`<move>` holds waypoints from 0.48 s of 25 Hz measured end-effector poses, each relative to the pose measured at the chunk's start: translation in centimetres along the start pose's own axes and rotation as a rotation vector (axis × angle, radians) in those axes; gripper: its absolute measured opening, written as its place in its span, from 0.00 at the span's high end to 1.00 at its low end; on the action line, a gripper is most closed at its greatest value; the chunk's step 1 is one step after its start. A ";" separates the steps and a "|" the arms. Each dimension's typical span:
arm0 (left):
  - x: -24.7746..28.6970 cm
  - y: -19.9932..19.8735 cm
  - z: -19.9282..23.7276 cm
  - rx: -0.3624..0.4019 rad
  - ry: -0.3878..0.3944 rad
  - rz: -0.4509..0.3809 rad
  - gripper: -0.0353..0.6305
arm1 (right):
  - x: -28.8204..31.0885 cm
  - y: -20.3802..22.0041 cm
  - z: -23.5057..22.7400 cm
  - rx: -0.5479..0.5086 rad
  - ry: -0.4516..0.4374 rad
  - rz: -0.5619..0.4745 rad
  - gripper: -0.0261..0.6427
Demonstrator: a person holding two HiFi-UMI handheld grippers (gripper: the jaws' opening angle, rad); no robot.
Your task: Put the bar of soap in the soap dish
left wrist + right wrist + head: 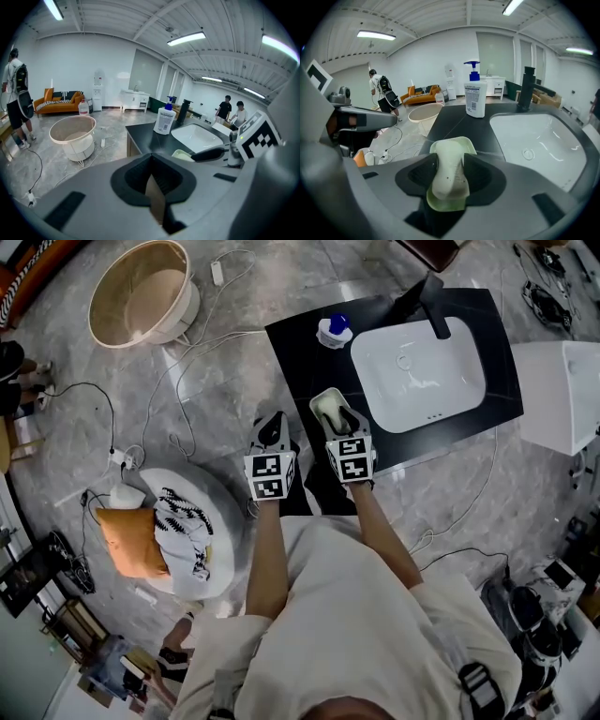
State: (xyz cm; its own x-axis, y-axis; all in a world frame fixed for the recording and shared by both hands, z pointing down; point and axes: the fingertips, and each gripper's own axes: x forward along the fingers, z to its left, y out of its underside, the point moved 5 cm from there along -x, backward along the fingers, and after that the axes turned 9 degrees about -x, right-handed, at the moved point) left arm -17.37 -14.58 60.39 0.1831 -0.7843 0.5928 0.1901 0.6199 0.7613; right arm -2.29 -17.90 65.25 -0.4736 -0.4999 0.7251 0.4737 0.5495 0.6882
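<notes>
A pale bar of soap (451,161) sits between the jaws of my right gripper (449,176), which is shut on it. Directly under it lies the light green soap dish (457,142), near the front left corner of the black counter (300,343). I cannot tell whether the soap touches the dish. In the head view the right gripper (345,420) covers part of the dish (324,405). My left gripper (272,430) hangs left of the counter, over the floor, jaws together with nothing held. From the left gripper (152,183) view the dish (180,153) shows beside the right gripper's fingers (213,153).
A white basin (419,362) with a black tap (433,306) fills the counter's right part. A pump bottle (335,329) stands at the back left. On the floor are a round tub (142,292), cables (178,381) and a beanbag (192,531). A person (16,101) stands far off.
</notes>
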 end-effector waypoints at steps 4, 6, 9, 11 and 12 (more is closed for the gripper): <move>0.2 -0.1 0.7 -0.005 -0.002 0.005 0.94 | 0.4 -0.2 0.2 -0.005 0.009 0.011 0.69; 0.1 -0.2 1.0 -0.008 -0.005 0.005 0.94 | 0.4 -0.3 0.2 -0.002 0.008 0.011 0.69; 0.0 -0.2 1.0 -0.008 -0.005 0.002 0.94 | 0.4 -0.3 0.3 0.003 0.005 0.012 0.69; 0.0 -0.1 0.7 -0.004 -0.004 0.001 0.94 | 0.4 -0.3 0.4 0.007 0.002 0.008 0.69; 0.0 -0.1 0.6 -0.002 -0.004 0.001 0.94 | 0.4 -0.3 0.4 0.007 0.002 0.004 0.69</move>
State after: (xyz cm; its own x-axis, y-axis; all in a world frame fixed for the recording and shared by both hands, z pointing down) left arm -18.00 -14.63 60.45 0.1793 -0.7839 0.5944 0.1916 0.6204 0.7605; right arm -2.92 -18.01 65.28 -0.4705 -0.4989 0.7278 0.4702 0.5562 0.6852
